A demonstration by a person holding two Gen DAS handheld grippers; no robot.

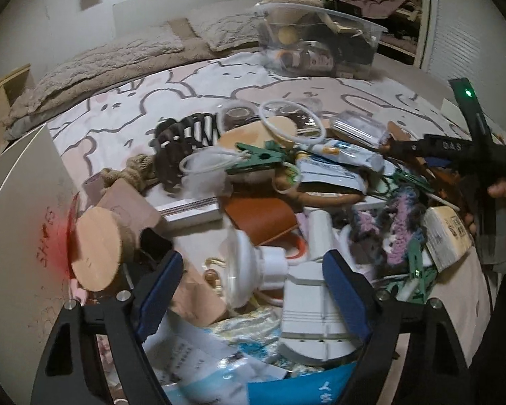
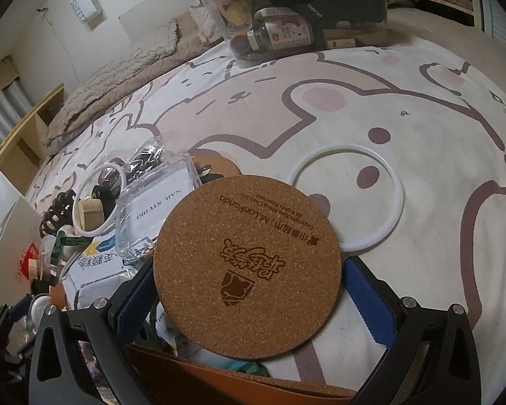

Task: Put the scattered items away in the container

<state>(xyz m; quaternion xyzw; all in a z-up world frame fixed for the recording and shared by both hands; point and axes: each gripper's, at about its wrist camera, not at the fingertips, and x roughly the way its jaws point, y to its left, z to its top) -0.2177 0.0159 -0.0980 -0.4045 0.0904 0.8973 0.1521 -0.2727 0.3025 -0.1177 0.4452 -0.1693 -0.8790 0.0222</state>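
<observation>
Lighting: dim, even indoor light, muted colour, soft shadows only. Distortion: strong fisheye bowing, black vignette at all corners. Flaws: red flare point(image 1: 62, 236) at 9 o'clock in the left view; near objects slightly blurred.

coaster point(image 2: 247, 266): rough matt cork | container point(image 1: 315, 38): clear glossy plastic | bedsheet point(image 2: 421, 128): matt cloth

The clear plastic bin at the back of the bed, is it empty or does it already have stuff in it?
Partly filled. Through the clear bin's wall you can see a brown bottle lying on its side and dark items above it.
</observation>
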